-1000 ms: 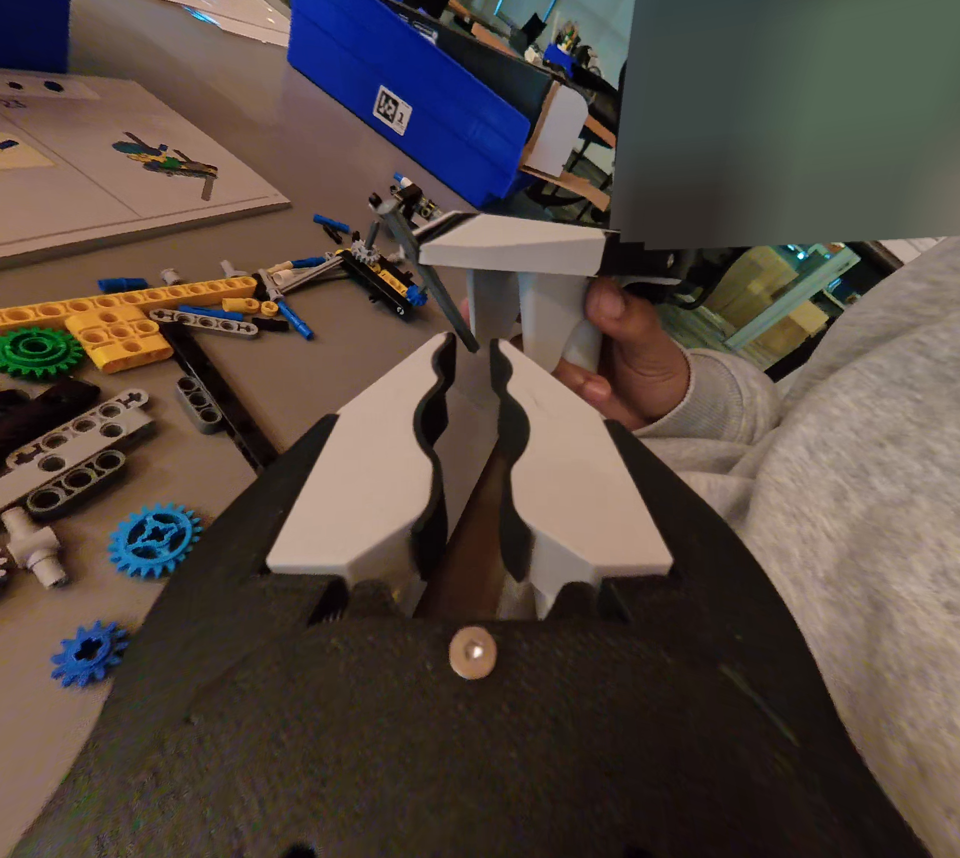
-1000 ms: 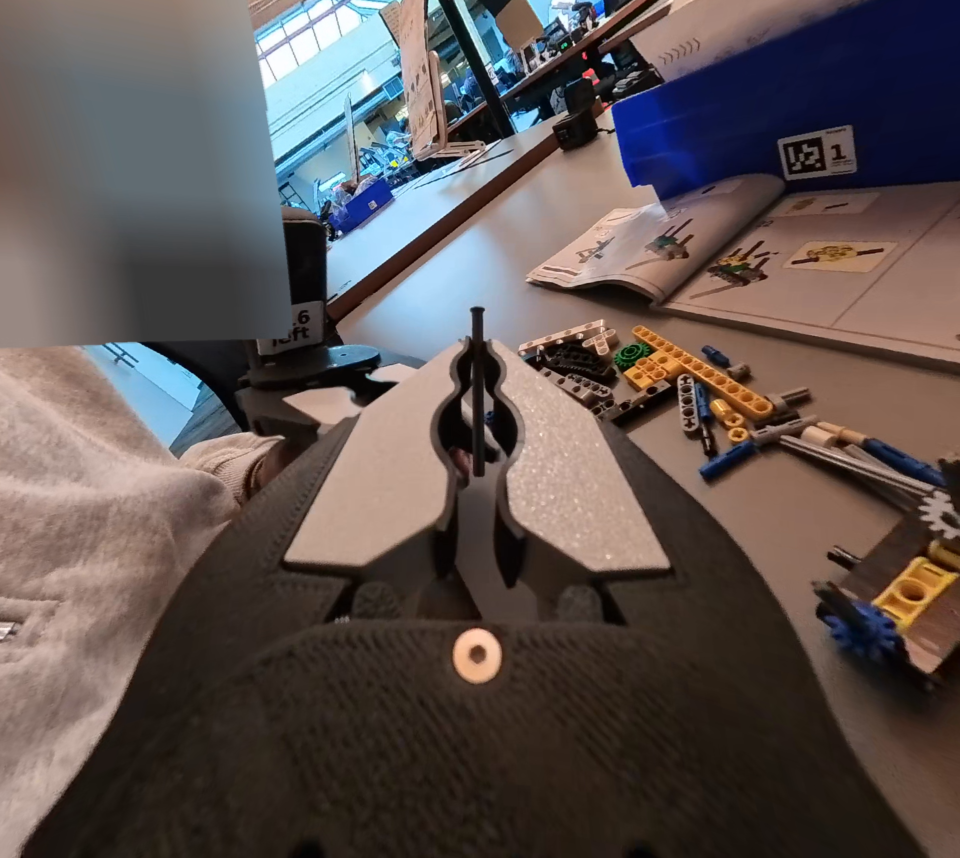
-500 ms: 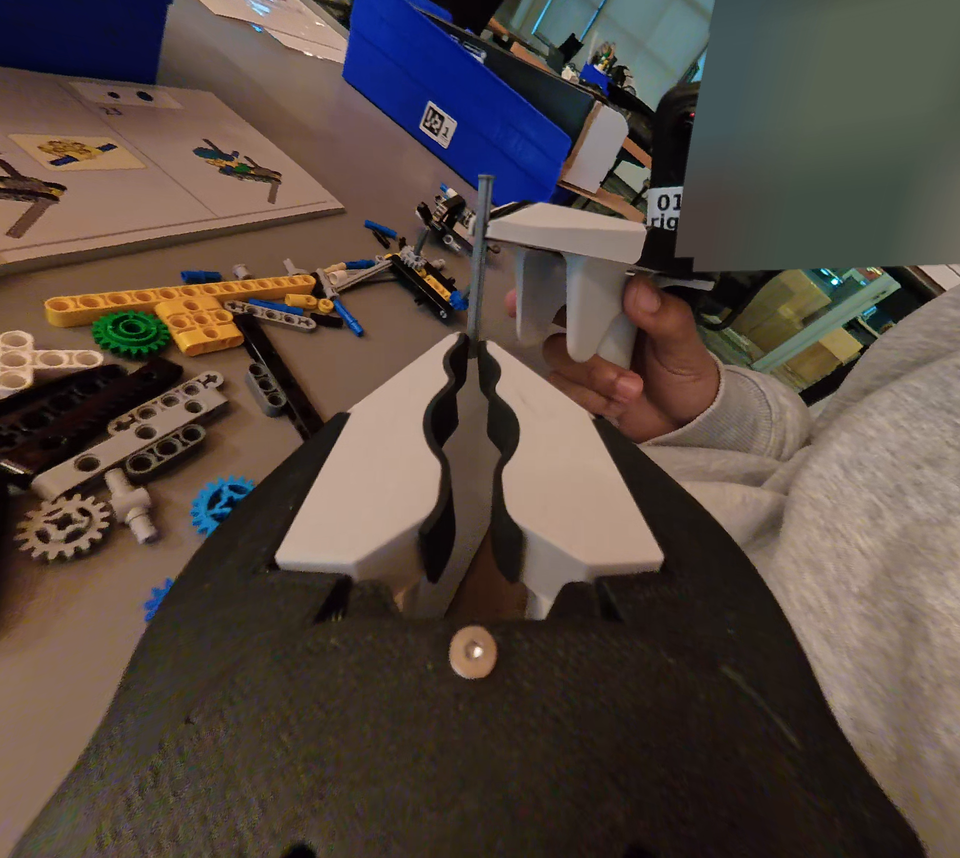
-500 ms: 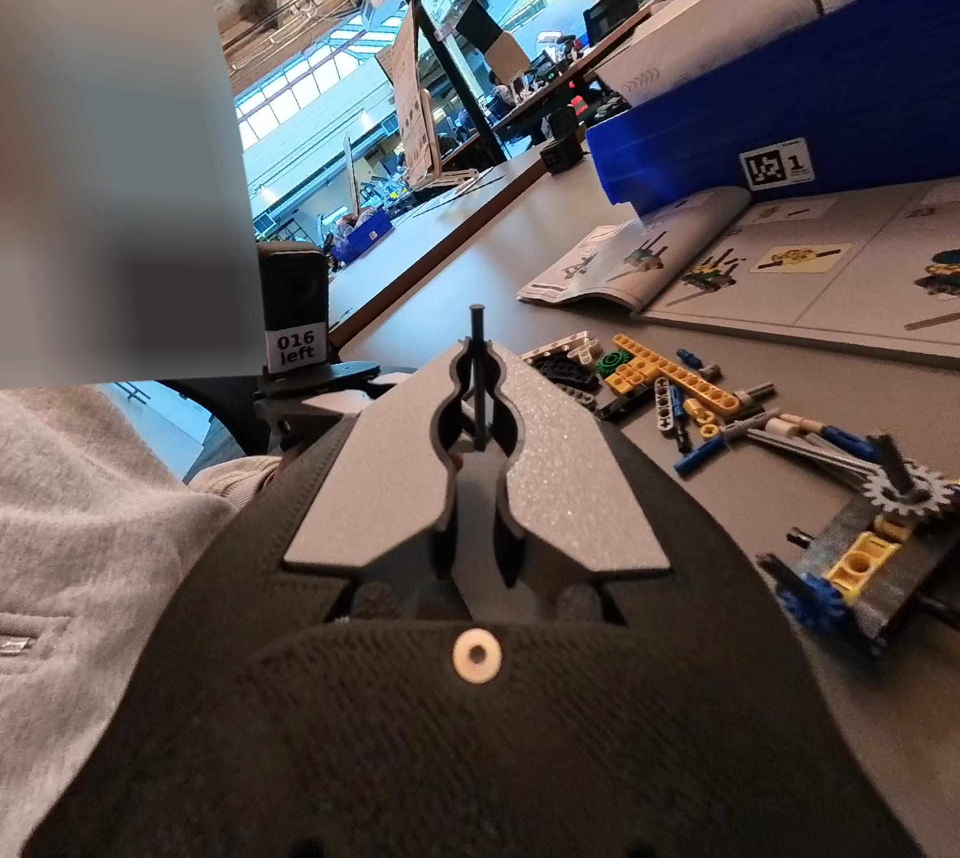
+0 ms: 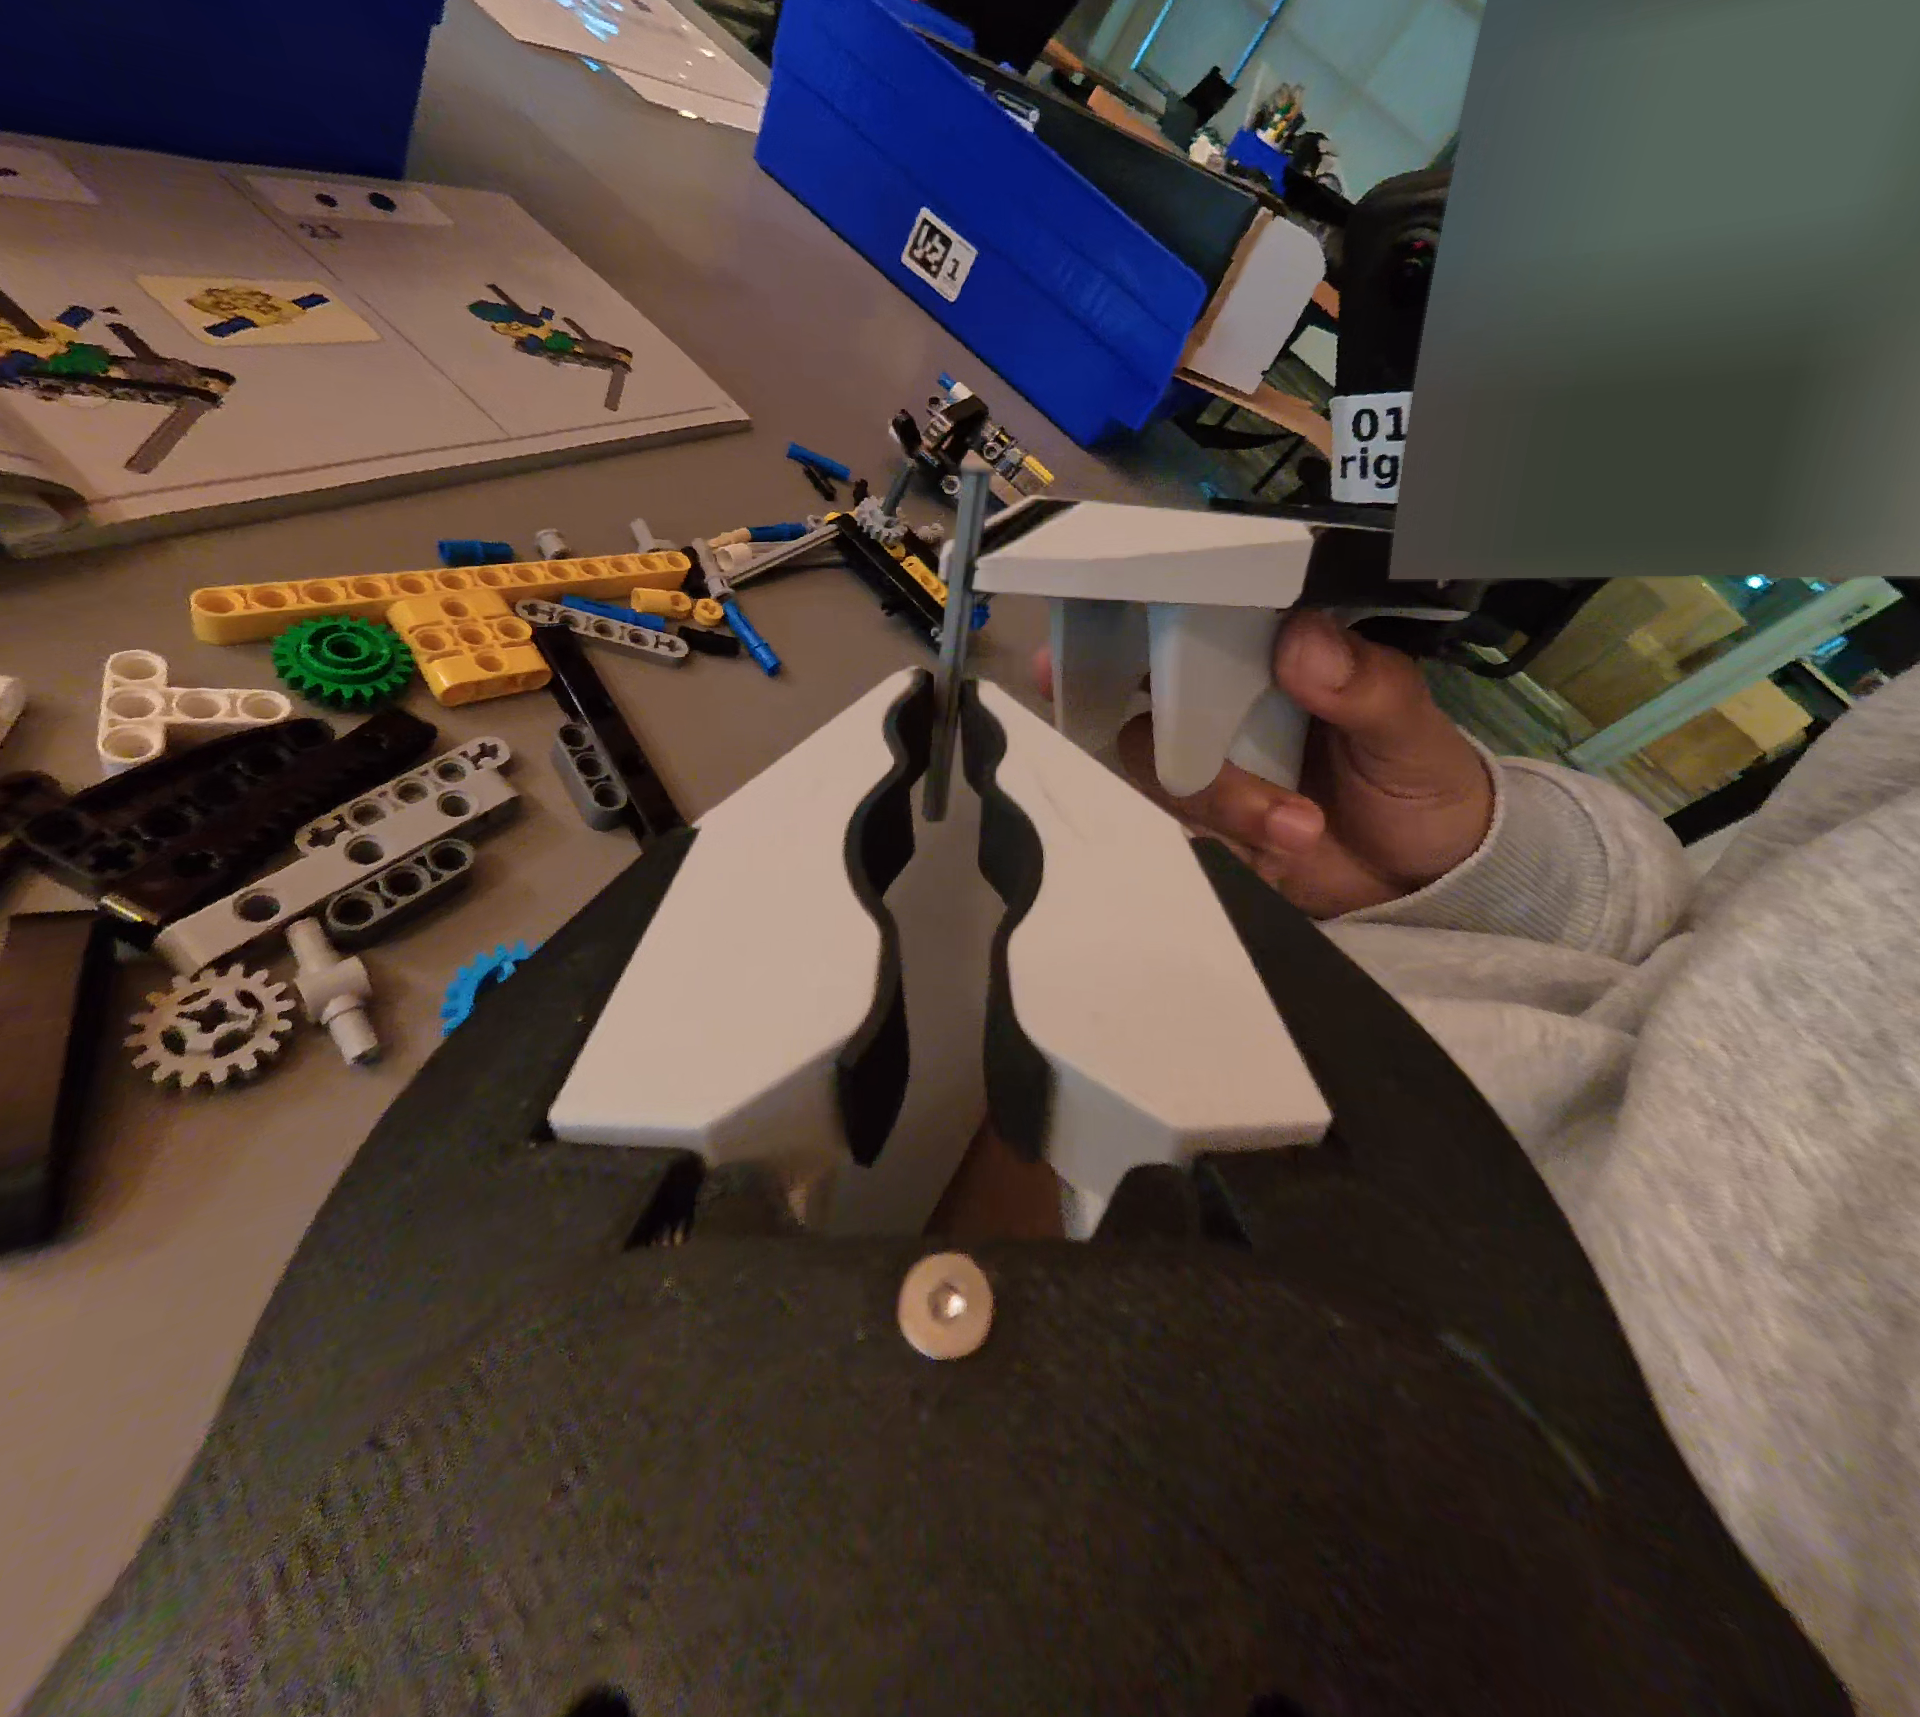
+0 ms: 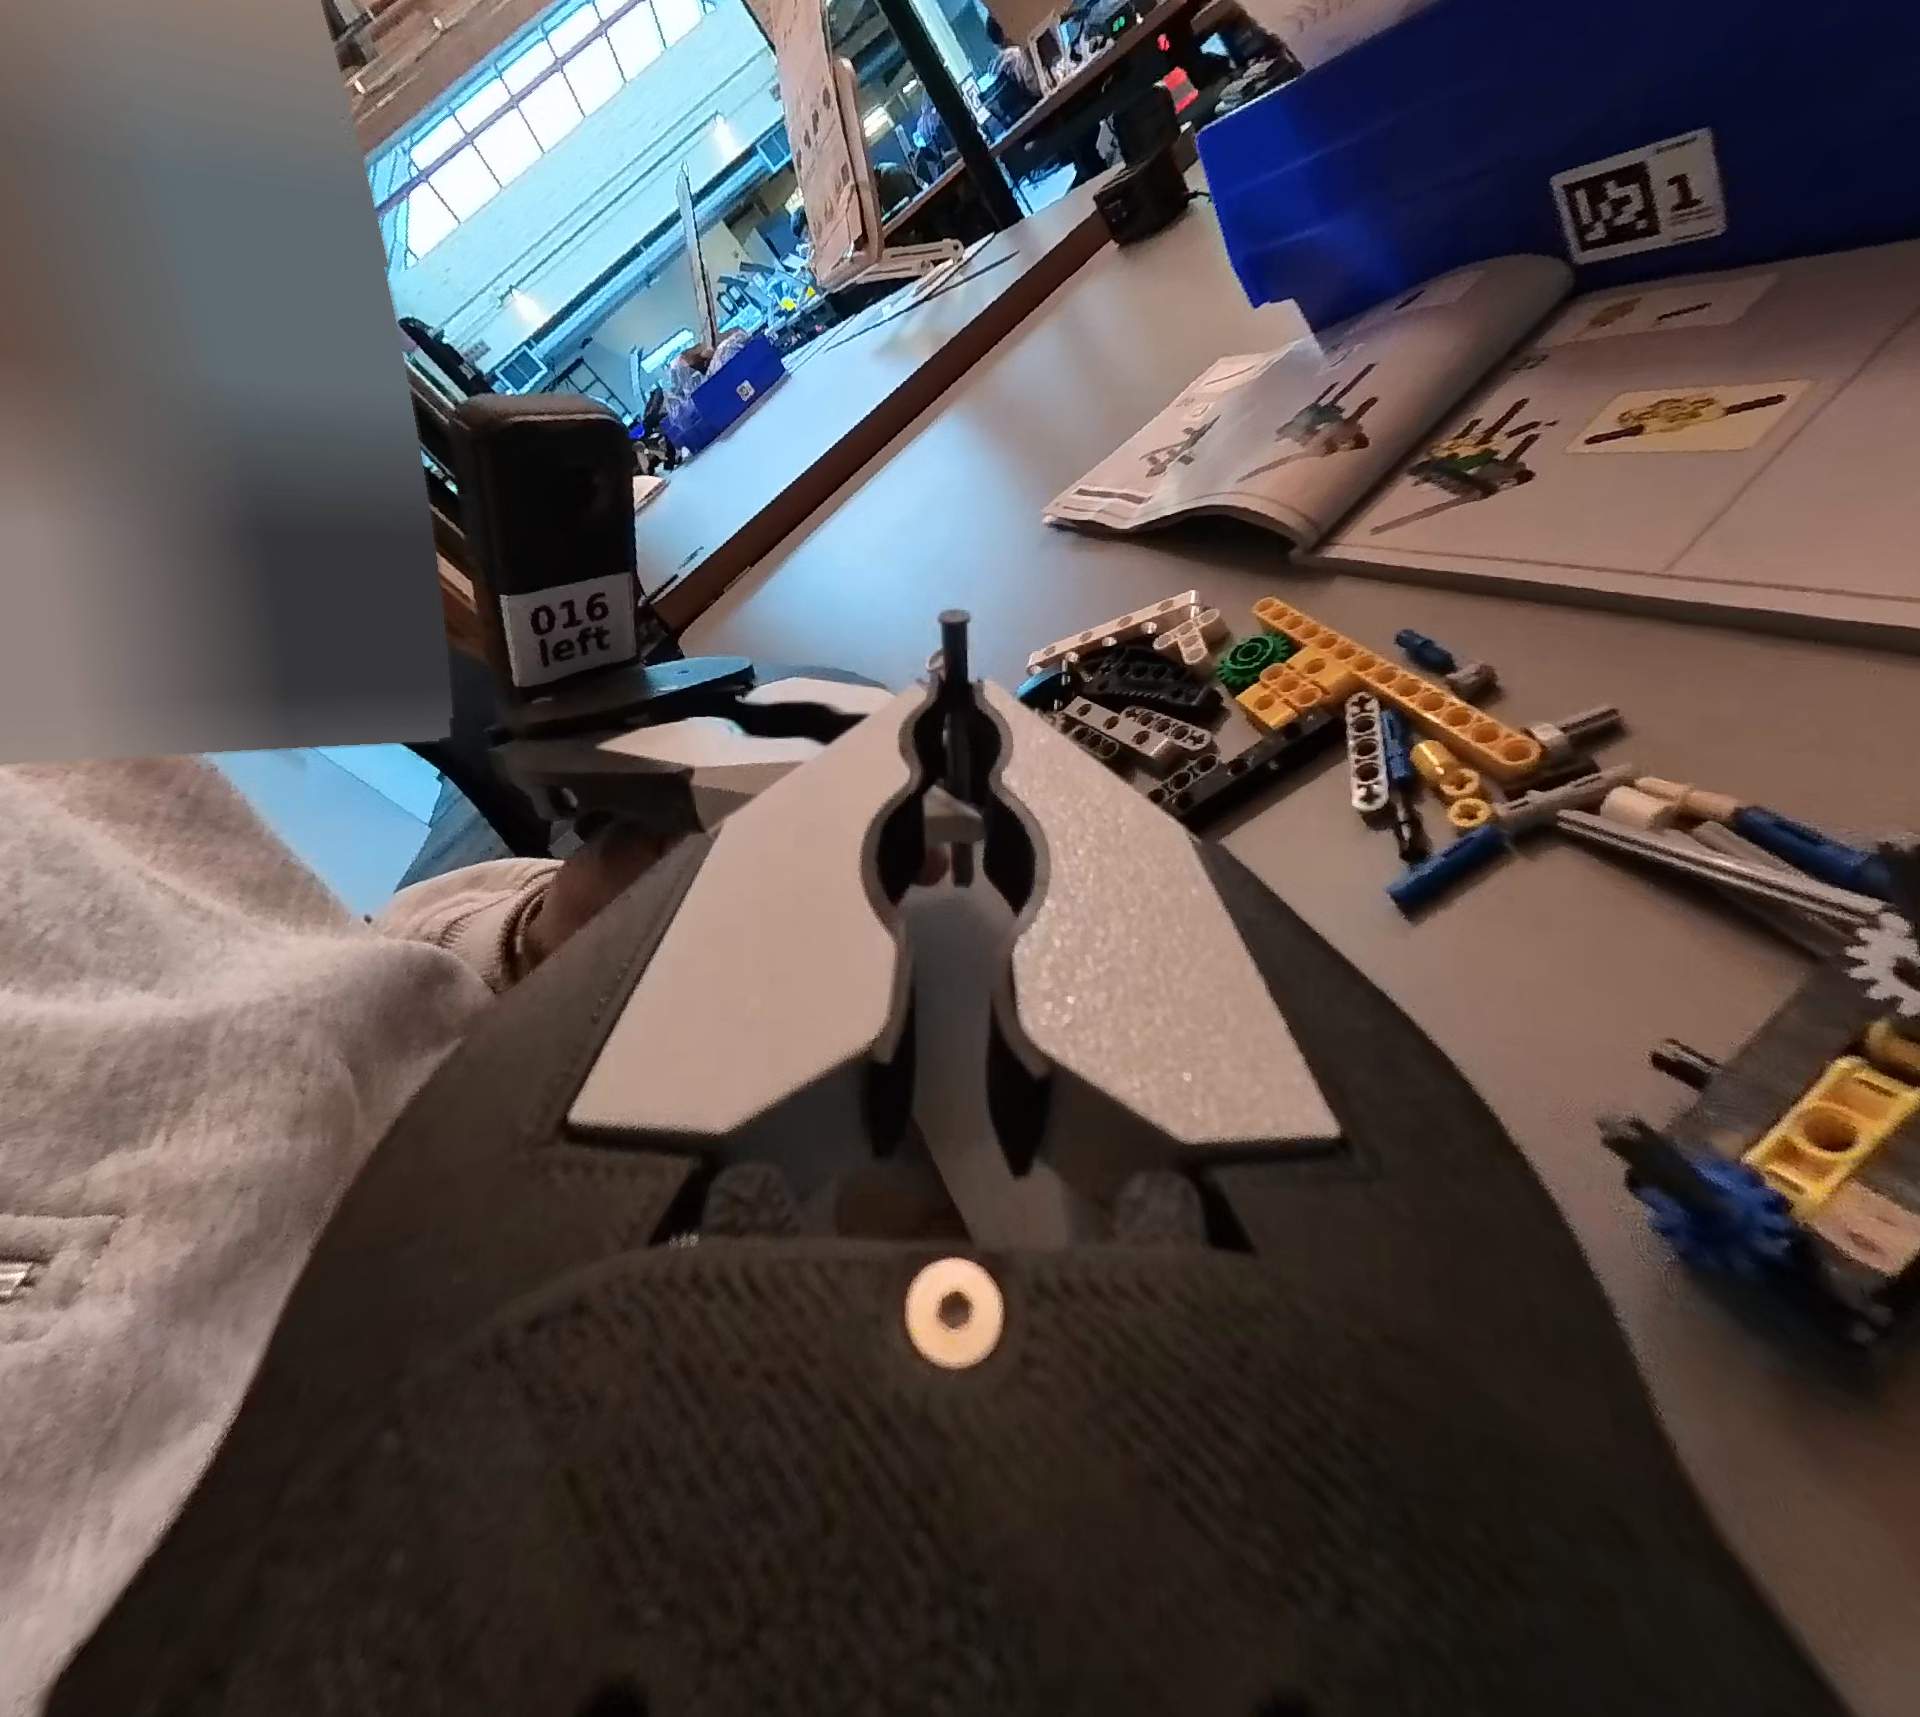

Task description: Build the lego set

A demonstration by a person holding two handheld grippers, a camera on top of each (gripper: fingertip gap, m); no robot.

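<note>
A thin dark grey axle (image 5: 954,618) stands upright between the tips of my left gripper (image 5: 943,693), whose jaws are shut on its lower part. My right gripper (image 6: 956,696) is also shut on the axle (image 6: 956,711), whose end sticks out past the tips. In the left wrist view the right gripper (image 5: 982,561) meets the axle from the right, with a hand (image 5: 1351,784) on its handle. The left gripper (image 6: 665,763) shows at the left of the right wrist view. Both are held above the near table edge.
Loose parts lie on the grey table: a yellow beam (image 5: 436,587), green gear (image 5: 341,654), black beams (image 5: 208,815), grey gear (image 5: 211,1023). A partly built model (image 6: 1818,1137) sits at right. An open instruction booklet (image 5: 364,379) and a blue bin (image 5: 966,213) lie behind. Less than 4 cm separates the two grippers' tips.
My left gripper, slightly open a second ago, has closed on the axle. The axle has gone from tilted to upright. Both grippers shifted a little over the table.
</note>
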